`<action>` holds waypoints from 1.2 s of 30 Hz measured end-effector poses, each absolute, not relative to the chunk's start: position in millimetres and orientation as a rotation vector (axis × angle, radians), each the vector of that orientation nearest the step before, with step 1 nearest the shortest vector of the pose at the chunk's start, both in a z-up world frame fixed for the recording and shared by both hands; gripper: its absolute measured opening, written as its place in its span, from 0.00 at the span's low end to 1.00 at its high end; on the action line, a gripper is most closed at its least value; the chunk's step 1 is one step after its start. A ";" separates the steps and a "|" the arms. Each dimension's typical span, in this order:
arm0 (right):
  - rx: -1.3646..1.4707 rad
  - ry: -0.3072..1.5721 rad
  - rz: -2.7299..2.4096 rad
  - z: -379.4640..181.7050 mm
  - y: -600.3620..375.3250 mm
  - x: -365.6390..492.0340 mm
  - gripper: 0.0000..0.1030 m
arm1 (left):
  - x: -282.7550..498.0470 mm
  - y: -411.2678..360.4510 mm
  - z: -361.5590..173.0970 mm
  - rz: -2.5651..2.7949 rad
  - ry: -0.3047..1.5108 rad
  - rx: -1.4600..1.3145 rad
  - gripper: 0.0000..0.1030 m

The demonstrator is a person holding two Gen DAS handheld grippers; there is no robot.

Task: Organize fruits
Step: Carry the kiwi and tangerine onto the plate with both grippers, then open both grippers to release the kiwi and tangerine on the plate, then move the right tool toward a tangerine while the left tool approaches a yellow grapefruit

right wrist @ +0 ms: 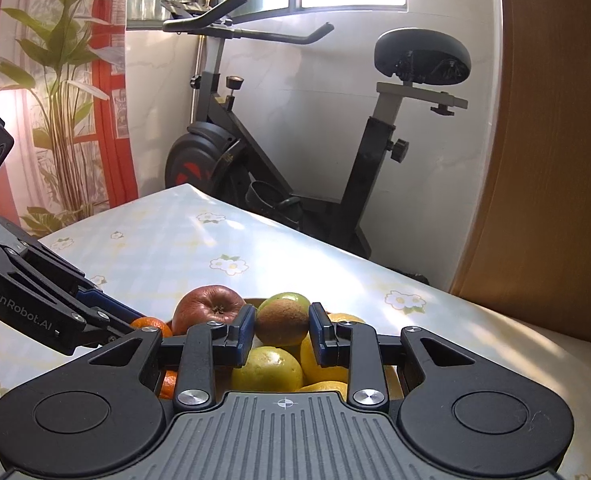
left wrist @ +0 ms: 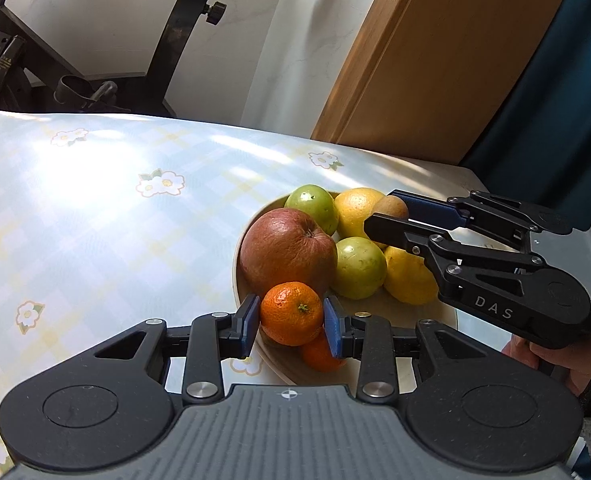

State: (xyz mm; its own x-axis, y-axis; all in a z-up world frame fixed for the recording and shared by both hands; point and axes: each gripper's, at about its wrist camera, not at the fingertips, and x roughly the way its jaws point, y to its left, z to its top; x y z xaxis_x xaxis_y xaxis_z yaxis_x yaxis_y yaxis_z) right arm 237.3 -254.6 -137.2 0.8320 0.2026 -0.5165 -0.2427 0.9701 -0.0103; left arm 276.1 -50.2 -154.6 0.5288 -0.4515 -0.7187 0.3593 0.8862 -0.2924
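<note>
A wooden bowl [left wrist: 395,308] on the table holds a red apple [left wrist: 287,248], two green fruits [left wrist: 313,202], yellow lemons [left wrist: 407,276] and a second mandarin [left wrist: 319,354]. My left gripper [left wrist: 291,322] is shut on a mandarin [left wrist: 291,312] above the bowl's near rim. My right gripper [right wrist: 281,332] is shut on a brown kiwi [right wrist: 281,322] above the fruit pile; in the left wrist view it [left wrist: 391,214] reaches in from the right with the kiwi [left wrist: 391,208]. The apple [right wrist: 209,308] and a green fruit [right wrist: 267,368] also show in the right wrist view.
The table has a pale checked cloth with flowers [left wrist: 95,200]. An exercise bike [right wrist: 295,152] stands behind the table by the wall. A wooden panel [left wrist: 435,60] and a dark blue curtain [left wrist: 555,100] are at the right. A plant [right wrist: 59,92] stands at the far left.
</note>
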 end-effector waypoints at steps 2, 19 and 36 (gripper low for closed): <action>-0.073 0.547 0.242 -139.6 -252.3 243.1 0.26 | 274.3 -51.4 -155.2 -0.489 0.881 -0.099 0.35; 0.017 0.516 0.191 -140.2 -261.0 210.9 0.32 | 264.5 -46.6 -145.8 -0.485 0.836 -0.096 0.42; 0.131 0.525 0.149 -147.1 -252.1 122.0 0.33 | 210.5 -15.7 -123.9 -0.443 0.816 -0.063 0.42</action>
